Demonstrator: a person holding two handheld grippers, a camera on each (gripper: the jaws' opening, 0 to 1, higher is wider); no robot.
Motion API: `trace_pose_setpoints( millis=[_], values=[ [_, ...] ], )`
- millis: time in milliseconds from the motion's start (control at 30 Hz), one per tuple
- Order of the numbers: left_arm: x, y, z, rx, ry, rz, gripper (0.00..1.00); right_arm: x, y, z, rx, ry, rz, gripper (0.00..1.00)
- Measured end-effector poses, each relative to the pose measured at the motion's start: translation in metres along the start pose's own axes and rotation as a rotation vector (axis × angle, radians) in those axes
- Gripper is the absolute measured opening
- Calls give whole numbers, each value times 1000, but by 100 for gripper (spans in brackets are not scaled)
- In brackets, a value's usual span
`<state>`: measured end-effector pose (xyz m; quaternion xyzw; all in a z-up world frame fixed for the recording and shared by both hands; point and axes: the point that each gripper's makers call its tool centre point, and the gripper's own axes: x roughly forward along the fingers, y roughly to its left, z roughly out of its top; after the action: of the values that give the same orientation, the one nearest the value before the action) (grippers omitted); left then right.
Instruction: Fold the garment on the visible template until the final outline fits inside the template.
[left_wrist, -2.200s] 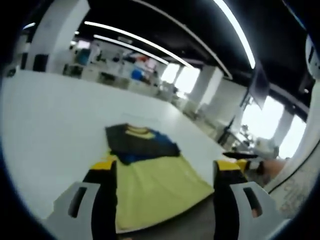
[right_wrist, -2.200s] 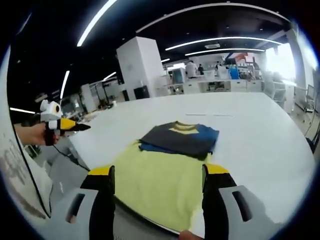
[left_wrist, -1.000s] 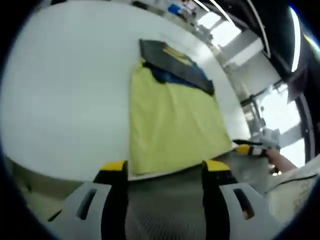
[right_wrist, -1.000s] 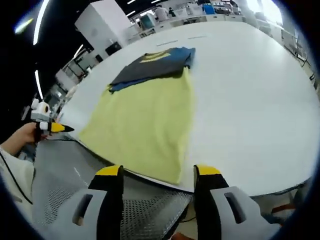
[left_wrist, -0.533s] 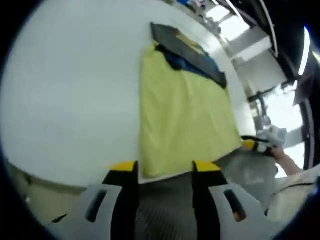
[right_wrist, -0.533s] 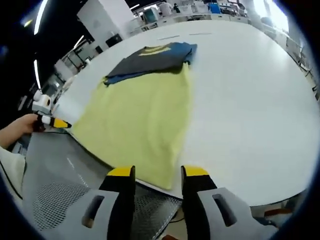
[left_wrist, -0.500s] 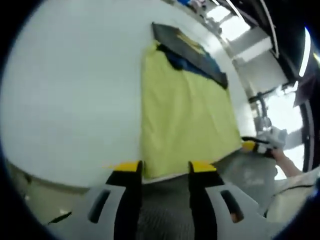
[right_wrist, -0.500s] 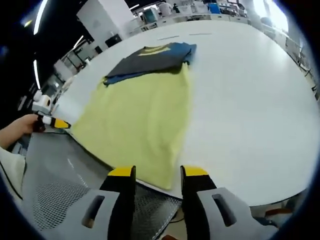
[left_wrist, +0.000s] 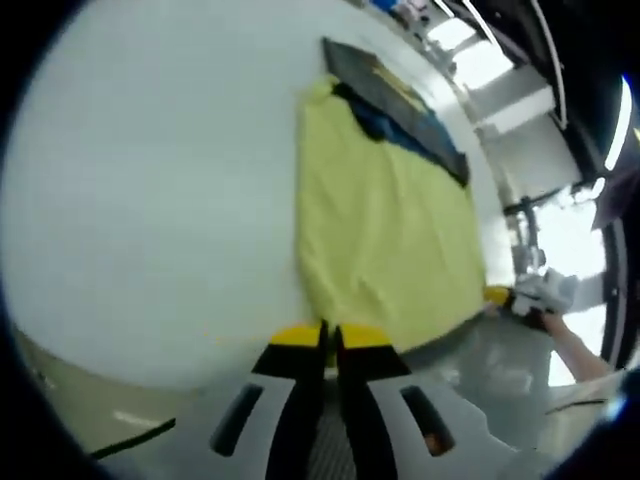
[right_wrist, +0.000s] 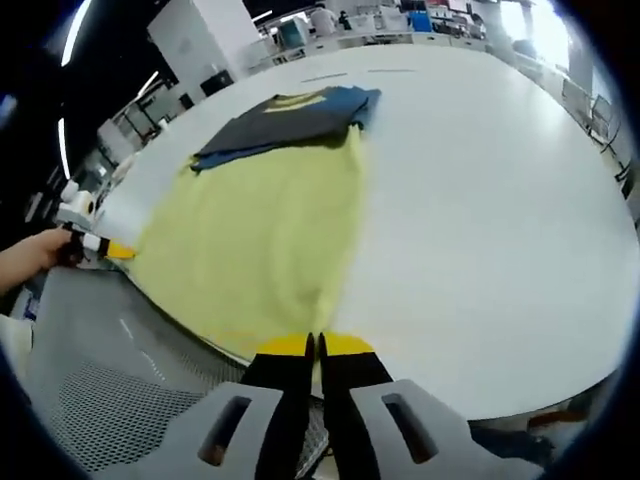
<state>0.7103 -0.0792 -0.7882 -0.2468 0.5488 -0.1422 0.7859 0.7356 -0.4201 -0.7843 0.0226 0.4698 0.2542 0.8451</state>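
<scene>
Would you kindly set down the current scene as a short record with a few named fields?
surface: white table
garment: yellow shirt lying flat, its dark grey and blue upper part folded over at the far end
left gripper: jaws together on the near hem of the shirt at one corner
right gripper: jaws together on the near hem at the other corner
template: cannot tell from these views
</scene>
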Motion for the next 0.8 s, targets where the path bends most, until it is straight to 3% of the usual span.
trace_pose_setpoints(
  millis=[167, 300, 567, 800],
  values=[
    [-5, -3, 2, 50, -15, 12, 0, -5, 4, 4, 57, -11, 15, 3],
    [-16, -11, 15, 30, -77, -35, 0, -14, 7, 10, 86, -43, 35, 2],
    [-43, -35, 24, 31, -154, -101, 0, -37, 16, 28, 156, -121, 82, 2],
    [-71, -52, 28, 33, -207, -147, 0, -57, 29, 42, 151, -165, 113, 2]
  ],
)
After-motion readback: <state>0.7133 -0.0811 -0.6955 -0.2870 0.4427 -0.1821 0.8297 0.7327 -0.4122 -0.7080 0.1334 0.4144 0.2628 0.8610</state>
